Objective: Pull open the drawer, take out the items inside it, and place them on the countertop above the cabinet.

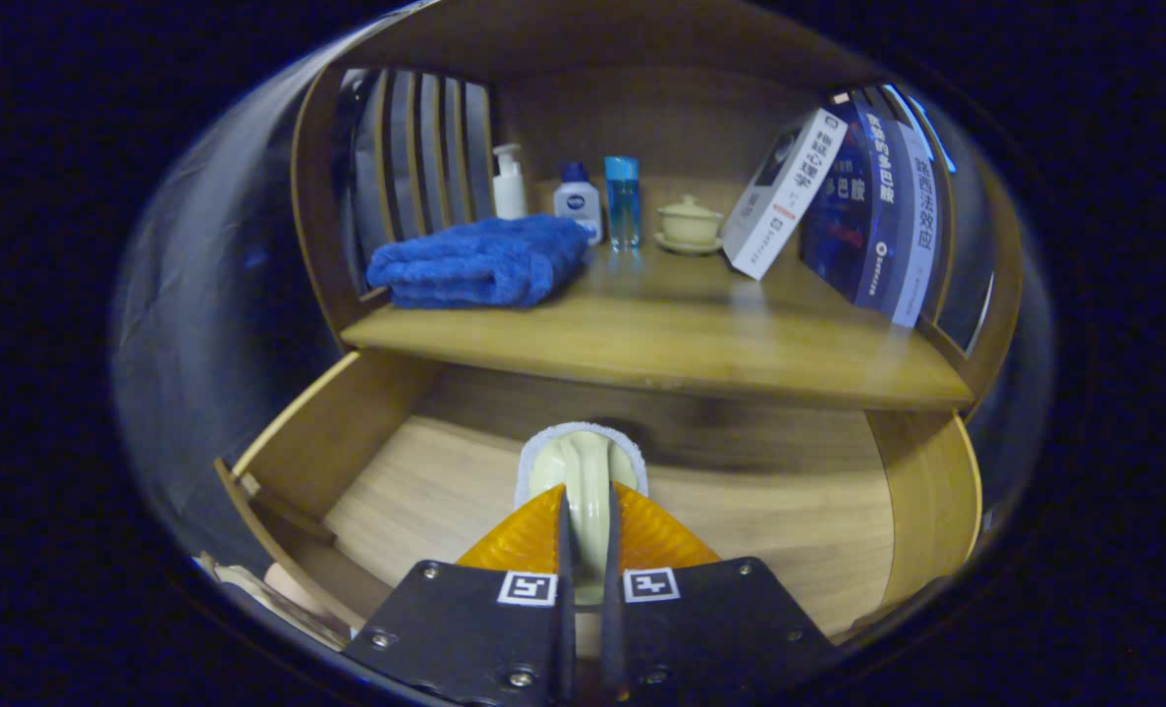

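the tongs (583, 511) are clamping down on a pale cream, smooth-looking brush-like thing (583, 471), both fingers pressing its narrow handle, and its rounded head with a fuzzy white pad is sticking out just ahead of the fingertips. all of that is hanging over the open drawer (425, 491), a light wooden box with a plain grained bottom and low side walls; i'm not seeing anything else lying on the part of its floor that's showing.

right above the drawer the table (661, 344) is running across, a glossy honey-coloured wooden top. sitting on it: a folded fluffy blue towel (479, 260) toward the left, then behind it a white pump bottle (509, 184), a small white bottle with a blue cap (579, 201), a clear blue tube-shaped bottle (622, 201) and a little cream lidded cup on a saucer (689, 224). to the right a few books (843, 196) are leaning together, the white one tilting hardest.
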